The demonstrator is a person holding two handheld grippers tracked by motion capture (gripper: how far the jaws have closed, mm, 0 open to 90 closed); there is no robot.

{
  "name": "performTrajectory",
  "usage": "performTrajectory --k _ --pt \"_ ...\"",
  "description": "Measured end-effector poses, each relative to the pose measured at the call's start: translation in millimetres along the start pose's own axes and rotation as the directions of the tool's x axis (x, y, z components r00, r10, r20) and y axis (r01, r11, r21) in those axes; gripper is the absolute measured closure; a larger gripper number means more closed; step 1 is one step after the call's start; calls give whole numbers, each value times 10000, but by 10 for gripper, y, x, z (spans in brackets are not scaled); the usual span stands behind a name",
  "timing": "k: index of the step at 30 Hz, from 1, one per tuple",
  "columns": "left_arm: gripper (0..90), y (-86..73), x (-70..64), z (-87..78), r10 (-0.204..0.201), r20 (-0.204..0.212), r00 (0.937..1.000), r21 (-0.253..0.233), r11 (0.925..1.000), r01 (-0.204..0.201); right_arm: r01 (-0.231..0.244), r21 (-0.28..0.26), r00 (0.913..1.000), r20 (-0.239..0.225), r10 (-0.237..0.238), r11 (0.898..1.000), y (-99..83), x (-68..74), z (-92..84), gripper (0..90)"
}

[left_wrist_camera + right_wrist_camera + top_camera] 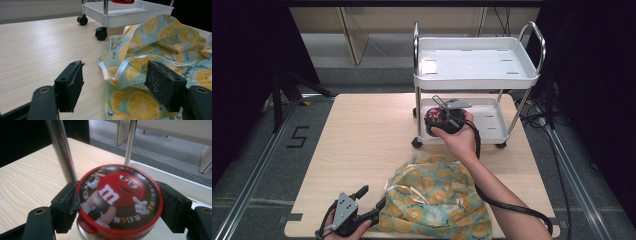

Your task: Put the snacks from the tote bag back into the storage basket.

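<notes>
A jar with a red M&M's-print lid [120, 195] sits between the jaws of my right gripper [119, 206], which is shut on its sides. In the high view the jar [432, 117] and right gripper [438, 123] are at the left end of the lower tray [492, 120] of a white wheeled cart; I cannot tell if the jar rests on it. A lemon-and-kiwi print cloth bag [437, 197] lies crumpled at the table's front. My left gripper [372, 197] is open at the bag's left edge, its jaws on either side of a fold of the bag [160, 50] without closing on it.
The cart's upper tray [474, 62] is bare, with chrome handles at both ends. Its chrome posts [61, 150] stand just behind the jar. Black cart wheels [101, 33] rest on the wooden table [362, 135]. The right gripper's cable [507, 207] trails over the bag's right side.
</notes>
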State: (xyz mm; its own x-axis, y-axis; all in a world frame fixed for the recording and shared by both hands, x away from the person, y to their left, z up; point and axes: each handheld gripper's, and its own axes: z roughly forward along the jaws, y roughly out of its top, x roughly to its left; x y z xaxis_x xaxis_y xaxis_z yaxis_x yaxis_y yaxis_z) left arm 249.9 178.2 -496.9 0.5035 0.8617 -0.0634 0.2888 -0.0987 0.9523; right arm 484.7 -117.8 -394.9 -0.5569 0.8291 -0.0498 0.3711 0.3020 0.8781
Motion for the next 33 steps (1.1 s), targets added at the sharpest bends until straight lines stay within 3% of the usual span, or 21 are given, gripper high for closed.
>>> performTrajectory --k 10,15,16,17,33 --pt "297 0 1 5 -8 14 10000 -32 10000 8 97 252 9999 51 -99 9996 20 -33 28 269" --pt "297 -2 23 8 75 96 9999 -156 9999 -73 61 216 9999 115 -63 9997 32 -19 59 269" --pt "297 -2 15 5 -98 48 9999 -163 9998 99 -23 181 9999 124 20 9998 34 -14 63 269" --pt "297 -1 25 2 -25 57 10000 -143 9999 26 148 26 9998 113 -148 9999 39 -33 80 269" --pt "297 6 26 -15 -5 -29 10000 -52 10000 5 91 146 9999 66 -92 9999 37 -50 137 269"
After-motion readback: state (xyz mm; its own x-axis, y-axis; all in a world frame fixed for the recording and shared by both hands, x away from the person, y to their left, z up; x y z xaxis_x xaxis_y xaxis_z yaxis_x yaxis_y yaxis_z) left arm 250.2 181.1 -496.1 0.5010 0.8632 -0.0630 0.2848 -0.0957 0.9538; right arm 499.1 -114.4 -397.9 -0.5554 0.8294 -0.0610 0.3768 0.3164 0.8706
